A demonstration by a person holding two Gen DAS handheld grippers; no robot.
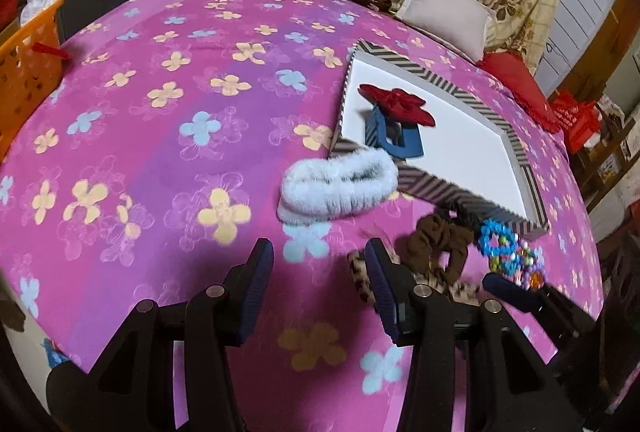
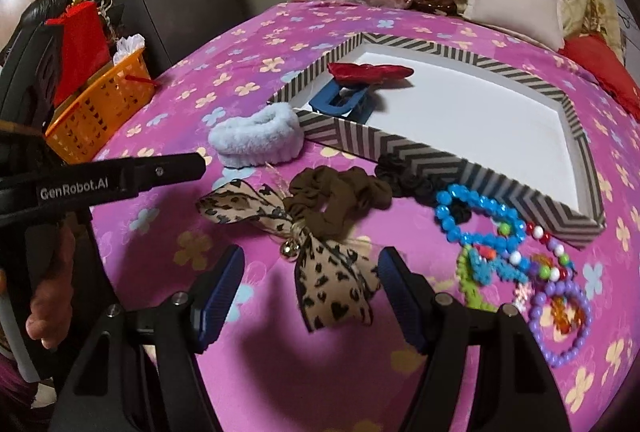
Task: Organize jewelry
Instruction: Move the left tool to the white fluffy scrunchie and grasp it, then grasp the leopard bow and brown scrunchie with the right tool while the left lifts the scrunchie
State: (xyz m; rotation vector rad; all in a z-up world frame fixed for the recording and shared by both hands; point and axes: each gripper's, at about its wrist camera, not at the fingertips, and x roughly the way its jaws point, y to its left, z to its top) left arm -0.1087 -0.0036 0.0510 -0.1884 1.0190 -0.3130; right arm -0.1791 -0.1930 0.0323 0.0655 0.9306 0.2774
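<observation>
Both tools hang spread and empty above the pink flowered bedspread (image 2: 160,252). The right gripper (image 2: 312,286) straddles the leopard-print fabric bow (image 2: 332,280), whose knot touches the brown fabric scrunchie (image 2: 340,200); a careless pinch could drag both. The left gripper (image 1: 320,272) points toward the pale blue fluffy band (image 1: 340,188), which leans on the near corner of the zigzag-striped cardboard tray (image 2: 400,148) and might shove it. The blue beaded bracelets (image 2: 480,216) lie tangled by the tray's near edge and could snag.
</observation>
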